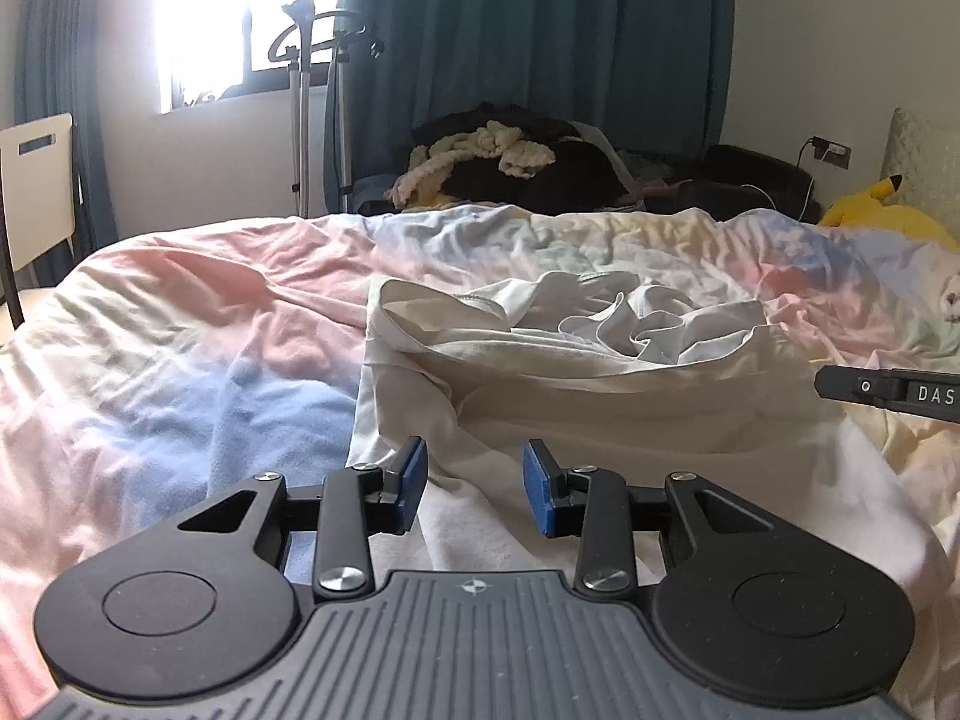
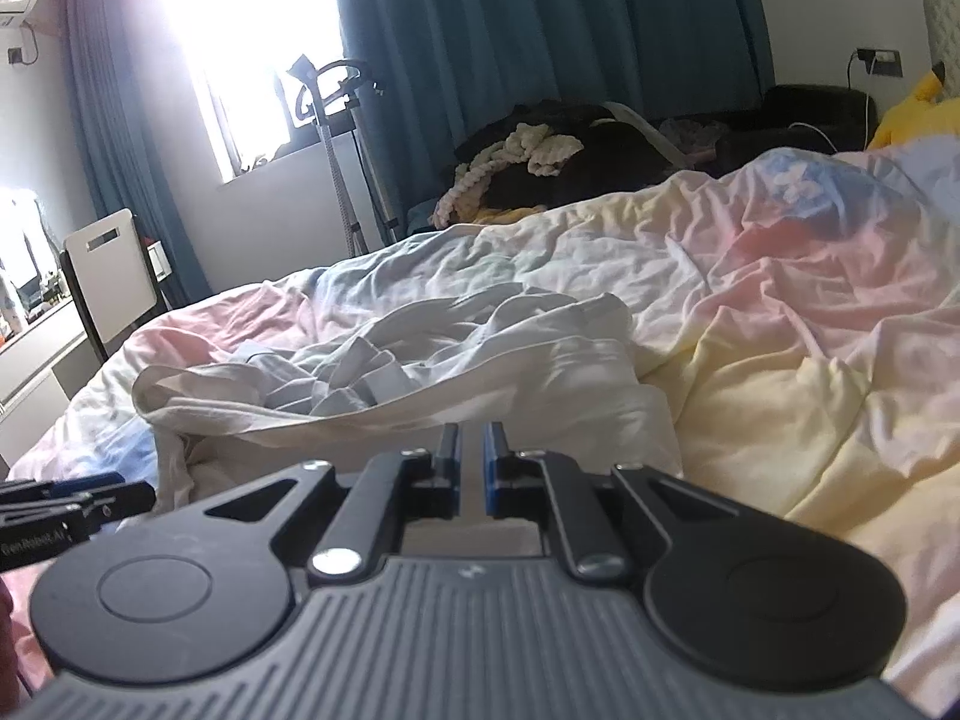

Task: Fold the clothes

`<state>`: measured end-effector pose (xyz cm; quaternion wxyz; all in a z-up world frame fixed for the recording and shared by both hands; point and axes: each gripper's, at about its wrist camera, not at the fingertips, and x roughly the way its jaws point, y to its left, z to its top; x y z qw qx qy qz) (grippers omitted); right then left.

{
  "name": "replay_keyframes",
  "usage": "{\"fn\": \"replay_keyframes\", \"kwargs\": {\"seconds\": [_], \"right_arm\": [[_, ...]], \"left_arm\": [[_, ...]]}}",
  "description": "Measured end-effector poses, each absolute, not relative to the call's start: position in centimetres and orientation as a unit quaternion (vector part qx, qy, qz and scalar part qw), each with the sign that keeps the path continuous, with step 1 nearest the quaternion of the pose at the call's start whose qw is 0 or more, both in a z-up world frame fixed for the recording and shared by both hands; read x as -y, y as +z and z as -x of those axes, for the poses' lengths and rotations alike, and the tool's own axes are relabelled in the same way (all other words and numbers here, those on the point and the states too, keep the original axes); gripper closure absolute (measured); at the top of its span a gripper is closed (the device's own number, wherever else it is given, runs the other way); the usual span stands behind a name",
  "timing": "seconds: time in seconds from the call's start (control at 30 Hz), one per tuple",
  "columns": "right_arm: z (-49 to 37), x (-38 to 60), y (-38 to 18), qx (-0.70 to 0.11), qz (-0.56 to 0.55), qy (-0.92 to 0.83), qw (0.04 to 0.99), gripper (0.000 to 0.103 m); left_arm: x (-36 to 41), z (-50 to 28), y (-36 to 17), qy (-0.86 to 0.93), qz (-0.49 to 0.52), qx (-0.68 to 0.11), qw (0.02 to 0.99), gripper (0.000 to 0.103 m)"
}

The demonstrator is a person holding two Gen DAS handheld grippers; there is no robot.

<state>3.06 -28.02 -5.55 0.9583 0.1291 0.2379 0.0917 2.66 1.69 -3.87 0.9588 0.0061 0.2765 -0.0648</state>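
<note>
Hovering over the white garment (image 1: 600, 396), left claw (image 1: 475, 486) gapes; right claw (image 2: 474, 462) nearly clenched, empty.

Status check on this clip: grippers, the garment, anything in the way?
Left gripper open above the near edge of the white garment, holding nothing. Right gripper nearly shut, nothing visibly pinched. Garment rumpled on the bedspread, unfolded. Nothing in the way.

Garment (image 1: 600, 396): cream-white, plain. Duvet (image 1: 210, 330): pastel pink, blue, yellow blotches. Curtains (image 1: 540, 48), 12 o'clock: teal. Gripper pads (image 1: 537, 489): blue.
</note>
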Motion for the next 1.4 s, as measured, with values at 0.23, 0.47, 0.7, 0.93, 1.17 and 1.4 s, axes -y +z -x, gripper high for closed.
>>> {"fn": "replay_keyframes", "kwargs": {"seconds": [0.23, 0.47, 0.7, 0.93, 1.17, 1.4], "right_arm": [[-1.8, 28.2, -4.8, -0.237, -0.141, 0.089, 0.957, 0.093], [0.8, 28.4, -3.9, -0.227, -0.155, 0.102, 0.956, 0.093], [3.4, 29.0, -3.1, -0.219, -0.187, 0.115, 0.951, 0.078], [5.8, 29.8, -2.3, -0.215, -0.229, 0.129, 0.941, 0.064], [5.6, 31.6, -4.6, -0.256, -0.384, 0.162, 0.872, 0.022], [5.5, 31.6, -6.6, -0.288, -0.463, 0.148, 0.825, 0.016]], "left_arm": [[-1.5, -1.5, -3.4, -0.079, -0.004, -0.274, 0.959, 0.055], [-1.7, 0.4, -2.5, -0.1, 0.012, -0.275, 0.956, 0.043], [-2.0, 4.0, -1.7, -0.15, 0.039, -0.281, 0.947, 0.027], [-3.7, 5.7, -1.4, -0.201, 0.147, -0.318, 0.915, 0.016], [-6.8, 3.8, -4.9, -0.19, 0.325, -0.396, 0.838, 0.015], [-9.2, 1.2, -8.9, -0.157, 0.471, -0.462, 0.735, 0.015]]}}
